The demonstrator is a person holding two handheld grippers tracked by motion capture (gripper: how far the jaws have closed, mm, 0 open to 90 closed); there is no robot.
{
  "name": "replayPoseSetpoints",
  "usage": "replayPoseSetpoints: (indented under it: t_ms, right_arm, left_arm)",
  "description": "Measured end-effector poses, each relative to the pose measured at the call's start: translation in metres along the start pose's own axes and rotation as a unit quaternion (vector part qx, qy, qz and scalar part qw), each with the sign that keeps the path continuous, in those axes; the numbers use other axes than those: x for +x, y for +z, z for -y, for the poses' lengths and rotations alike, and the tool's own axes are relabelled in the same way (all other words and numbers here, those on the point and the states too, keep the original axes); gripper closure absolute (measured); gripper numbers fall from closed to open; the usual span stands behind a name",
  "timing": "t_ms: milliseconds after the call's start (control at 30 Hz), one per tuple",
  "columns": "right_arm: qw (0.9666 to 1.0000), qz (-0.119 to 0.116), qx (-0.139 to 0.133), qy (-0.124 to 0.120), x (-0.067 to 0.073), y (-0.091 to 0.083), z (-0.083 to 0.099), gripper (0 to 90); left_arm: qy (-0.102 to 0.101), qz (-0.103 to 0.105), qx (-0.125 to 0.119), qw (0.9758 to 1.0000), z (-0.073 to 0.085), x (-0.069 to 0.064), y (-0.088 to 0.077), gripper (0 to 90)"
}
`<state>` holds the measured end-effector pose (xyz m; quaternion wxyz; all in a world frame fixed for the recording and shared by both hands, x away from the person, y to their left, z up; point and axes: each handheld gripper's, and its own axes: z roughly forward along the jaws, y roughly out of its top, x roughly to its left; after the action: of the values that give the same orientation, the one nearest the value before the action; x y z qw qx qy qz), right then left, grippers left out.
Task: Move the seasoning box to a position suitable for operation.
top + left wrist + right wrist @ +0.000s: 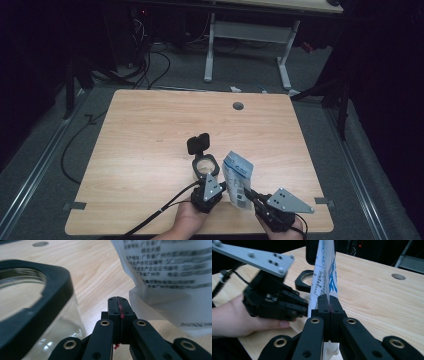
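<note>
— Jar (205,167) first, on the left: clear glass with a black square-shouldered rim, standing upright on the worktop (150,135), its black lid (198,143) tipped up behind the mouth.

— And the left gripper (212,186)?

— Just beside the jar on the near side. In the left gripper view its fingers (115,308) are pressed flat together with nothing between them; a smear of red shows along the seam.

— Next over?

— A white pouch (237,180) with blue print, held upright on edge just right of the jar, apart from it. Its long axis runs from the near edge of the worktop up and away.

— Who has it?

— The right gripper (251,194). In the right gripper view its fingers (323,312) are clamped on the pouch's lower edge, with the film rising straight up from between them.

— So what does the coming move turn on?

— As I judge it, the jar mouth lies to the left of the pouch and a little farther off. The right hand carries the pouch, the left hand is nearer the jar. The pouch top would have to come leftward over the open mouth.
</note>
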<state>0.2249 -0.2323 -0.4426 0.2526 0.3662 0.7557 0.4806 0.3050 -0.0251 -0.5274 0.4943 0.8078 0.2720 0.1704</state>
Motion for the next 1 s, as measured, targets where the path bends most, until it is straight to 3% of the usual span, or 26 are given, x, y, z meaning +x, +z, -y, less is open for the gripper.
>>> replayPoseSetpoints:
  t_ms: [200,367,500,833,1000]
  right_arm:
    - [1.0,-0.003,0.004,0.001,0.002,0.0,-0.006,90.0]
    - [0.9999,-0.004,0.008,-0.009,0.003,-0.001,-0.014,90.0]
    - [0.9999,-0.003,0.007,-0.011,0.004,0.002,-0.016,90.0]
    - [0.9999,0.003,0.006,-0.011,0.0,0.007,-0.021,90.0]
    - [0.9998,0.006,0.009,-0.015,-0.001,0.008,-0.023,90.0]
  left_arm:
    - [0.002,0.03,-0.002,0.9996,0.0,0.003,0.0,90.0]
    - [0.014,0.033,-0.013,0.9993,0.0,0.006,-0.004,90.0]
    - [0.011,0.045,-0.015,0.9988,0.001,0.007,-0.004,90.0]
    - [0.023,0.067,-0.019,0.9973,0.002,0.004,-0.005,90.0]
    - [0.032,0.068,-0.021,0.997,0.001,0.0,-0.005,90.0]
